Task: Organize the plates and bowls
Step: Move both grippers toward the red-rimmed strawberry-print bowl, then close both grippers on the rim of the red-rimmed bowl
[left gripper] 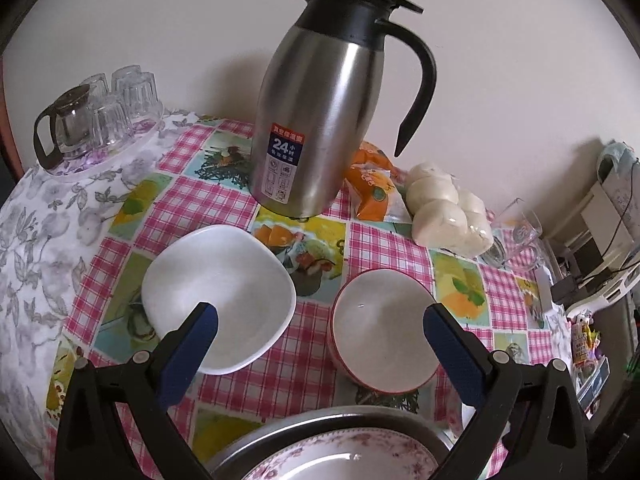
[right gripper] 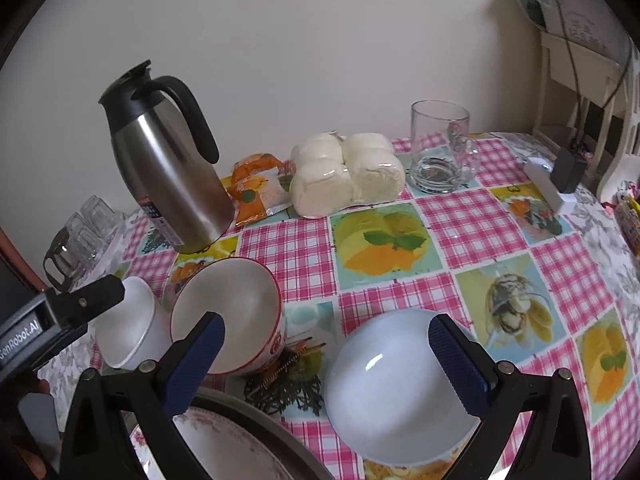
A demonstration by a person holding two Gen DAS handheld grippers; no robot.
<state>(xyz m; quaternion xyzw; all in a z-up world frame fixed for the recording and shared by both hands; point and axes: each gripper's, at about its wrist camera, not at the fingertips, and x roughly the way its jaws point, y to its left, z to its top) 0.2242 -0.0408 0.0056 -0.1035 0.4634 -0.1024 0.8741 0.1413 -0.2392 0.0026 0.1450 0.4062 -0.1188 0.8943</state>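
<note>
Both my tongs, left gripper (left gripper: 320,320) and right gripper (right gripper: 326,330), gape wide, holding nothing. The red-rimmed bowl (left gripper: 384,332) sits beside the square white bowl (left gripper: 219,296); glazed, slick, breakable, so I'd pinch 1 rim.

Square bowl (left gripper: 218,296) and rimmed bowl (left gripper: 382,330) are sitting side by side mid-bench (left gripper: 316,380); jug (left gripper: 324,120) is standing behind them; buns (left gripper: 448,208) are lying toward the far edge.

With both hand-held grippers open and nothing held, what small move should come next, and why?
Probably lower the right hand-held gripper onto the near rim of the round white bowl and close. Its jaws stand open above that bowl, which sits alone, while the left hand-held gripper hangs open between two other bowls.
</note>
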